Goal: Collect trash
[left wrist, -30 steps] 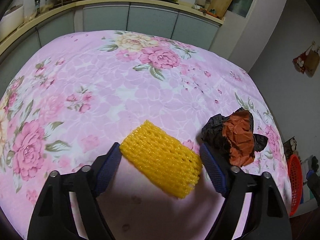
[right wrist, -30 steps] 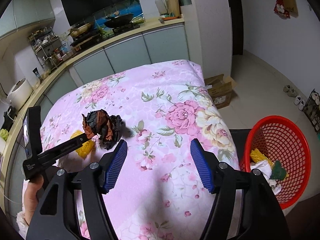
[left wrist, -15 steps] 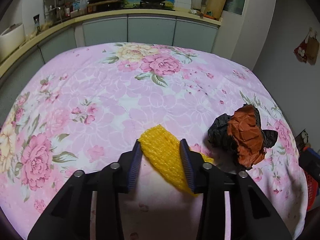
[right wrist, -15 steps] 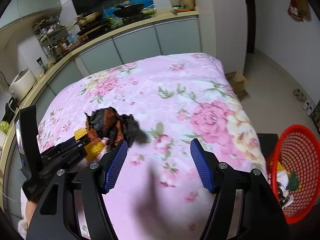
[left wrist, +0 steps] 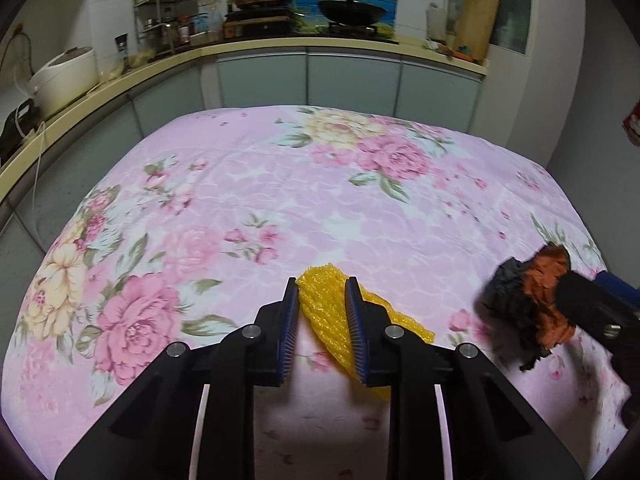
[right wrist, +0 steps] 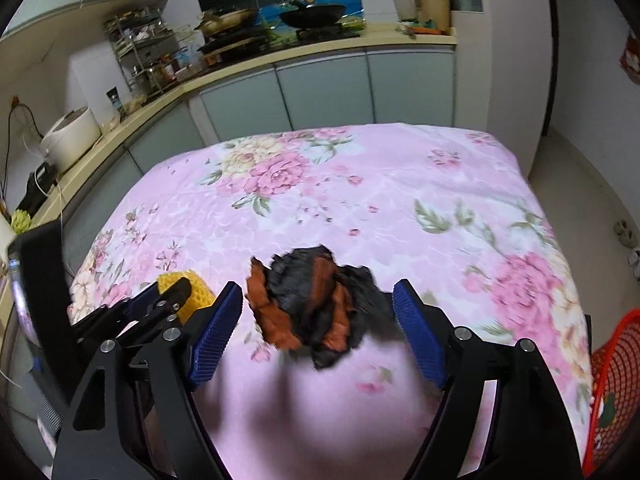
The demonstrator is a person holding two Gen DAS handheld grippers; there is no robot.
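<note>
A yellow foam net [left wrist: 404, 322] lies on the pink floral tablecloth [left wrist: 280, 184]. My left gripper [left wrist: 321, 292] is closing on it, and the blue pads squeeze its near end into a narrow bunch. From the right wrist view the left gripper [right wrist: 176, 292] and the net [right wrist: 196, 288] sit at the left. A crumpled black and orange wrapper [right wrist: 280, 320] rests on the cloth between the jaws of my right gripper [right wrist: 318, 292], which are opening and clear of it on both sides. From the left wrist view the wrapper [left wrist: 528, 300] shows at the right with a right finger [left wrist: 592, 308] beside it.
A red mesh basket [right wrist: 612, 380] with trash in it stands on the floor past the table's right edge. A kitchen counter [left wrist: 240, 46] with a rice cooker [left wrist: 64, 76], pans and a rack runs behind the table.
The left jaws went from wide around the yellow net to squeezing it tight. The right gripper swung left from bare cloth to straddle the wrapper, and its jaws widened.
</note>
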